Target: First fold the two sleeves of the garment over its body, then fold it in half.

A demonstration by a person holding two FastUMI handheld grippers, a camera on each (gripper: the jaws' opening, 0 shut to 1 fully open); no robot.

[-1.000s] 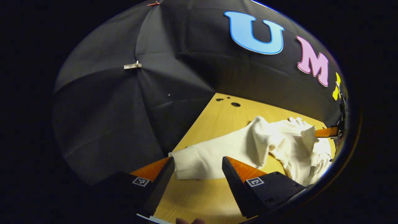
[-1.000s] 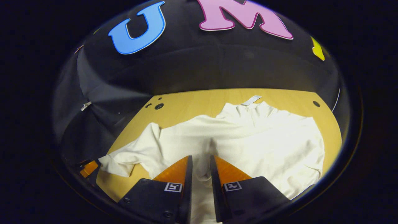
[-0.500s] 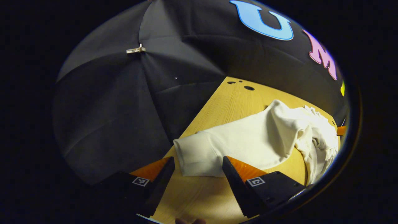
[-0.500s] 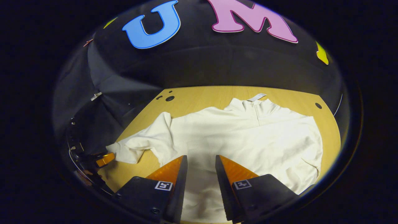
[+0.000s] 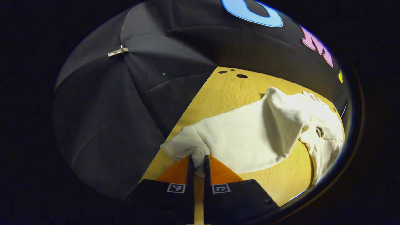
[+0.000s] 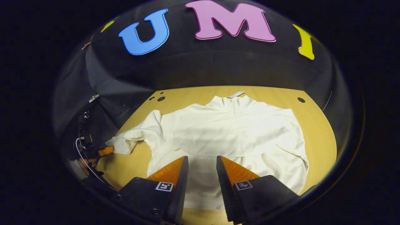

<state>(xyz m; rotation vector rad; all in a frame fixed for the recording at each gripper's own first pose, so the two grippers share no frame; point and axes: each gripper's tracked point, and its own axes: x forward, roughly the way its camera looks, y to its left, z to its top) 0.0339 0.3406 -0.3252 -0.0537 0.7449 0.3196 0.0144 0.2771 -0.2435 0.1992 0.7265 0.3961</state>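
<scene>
Recording booth — black cloth wall (image 6: 200, 68), wooden table (image 6: 315, 131)

The left gripper (image 5: 197, 161), whose jaws stood wide apart a second ago with the sleeve cuff (image 5: 187, 147) lying loose between them, now has them closed on that cuff, the cloth bunched in the narrow gap. The right gripper (image 6: 201, 162), a second ago nearly closed on a pinch of the cream sweatshirt (image 6: 231, 131) near its hem, now has its jaws parted, and the cloth between them lies flat on the surface (image 6: 315, 125).
</scene>
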